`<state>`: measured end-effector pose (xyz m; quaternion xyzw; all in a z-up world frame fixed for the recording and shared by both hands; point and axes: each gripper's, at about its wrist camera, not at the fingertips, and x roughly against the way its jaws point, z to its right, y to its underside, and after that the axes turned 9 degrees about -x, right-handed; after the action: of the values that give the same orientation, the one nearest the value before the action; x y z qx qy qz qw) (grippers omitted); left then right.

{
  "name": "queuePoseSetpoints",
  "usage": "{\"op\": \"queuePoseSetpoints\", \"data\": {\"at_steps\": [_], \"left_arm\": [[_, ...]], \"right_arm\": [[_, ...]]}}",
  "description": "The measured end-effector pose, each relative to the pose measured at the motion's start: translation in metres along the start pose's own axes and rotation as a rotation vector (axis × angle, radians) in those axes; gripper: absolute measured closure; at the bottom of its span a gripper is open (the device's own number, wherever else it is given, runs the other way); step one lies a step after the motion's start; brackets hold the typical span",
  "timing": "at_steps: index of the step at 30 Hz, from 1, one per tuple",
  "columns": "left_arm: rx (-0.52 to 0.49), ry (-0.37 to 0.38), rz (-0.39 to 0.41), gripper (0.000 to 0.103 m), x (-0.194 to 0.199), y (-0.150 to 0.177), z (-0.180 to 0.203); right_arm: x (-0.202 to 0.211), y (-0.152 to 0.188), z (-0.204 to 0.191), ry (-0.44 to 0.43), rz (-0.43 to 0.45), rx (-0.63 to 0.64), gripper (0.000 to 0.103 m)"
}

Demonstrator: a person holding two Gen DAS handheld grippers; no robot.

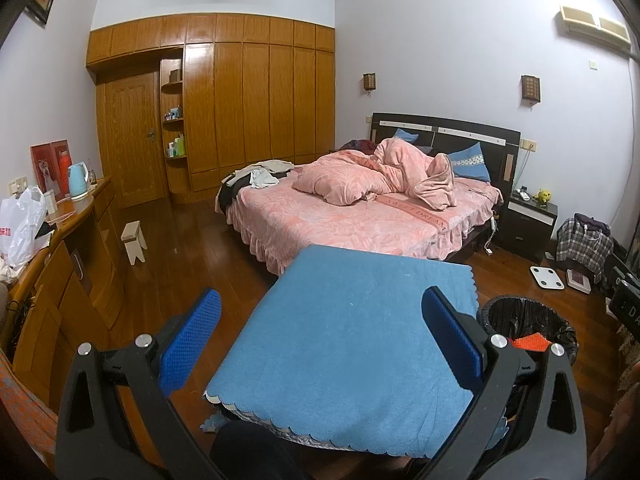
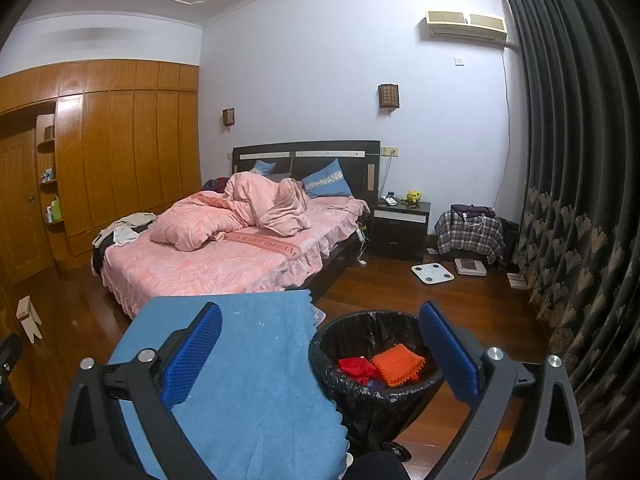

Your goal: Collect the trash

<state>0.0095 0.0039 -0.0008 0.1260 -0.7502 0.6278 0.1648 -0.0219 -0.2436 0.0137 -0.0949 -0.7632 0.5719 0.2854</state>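
Trash already lies in the round bin with the black plastic liner (image 2: 376, 364): a ridged orange square piece (image 2: 398, 365) and a crumpled red scrap (image 2: 357, 367) rest side by side inside it. Nothing is visible on the blue cloth-covered table (image 2: 248, 368) just left of the bin, so the collecting looks close to finished or between items.

Both tools are released and carry nothing. The right gripper (image 2: 320, 354) hangs with its blue pads spread wide, one over the table cloth and one over the bin's far rim. The left gripper (image 1: 320, 344) is likewise spread, hovering above the table, with the bin at its right.

Next move, by my judgement, calls for finding a further scrap; none shows plainly.

Room around the bin is mixed: the cloth's scalloped edge hangs against its left side, dark patterned curtains (image 2: 580, 240) stand to its right, and open wooden floor (image 2: 460, 300) lies beyond it.
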Motion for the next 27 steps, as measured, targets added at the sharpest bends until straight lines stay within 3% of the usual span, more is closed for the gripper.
{"op": "queuePoseSetpoints", "data": {"at_steps": [27], "left_arm": [[0.001,-0.001,-0.001,0.005,-0.0003,-0.0003,-0.0034]], "right_arm": [[-0.0002,-0.0005,-0.0004,0.000,-0.002,0.000,0.006]]}}
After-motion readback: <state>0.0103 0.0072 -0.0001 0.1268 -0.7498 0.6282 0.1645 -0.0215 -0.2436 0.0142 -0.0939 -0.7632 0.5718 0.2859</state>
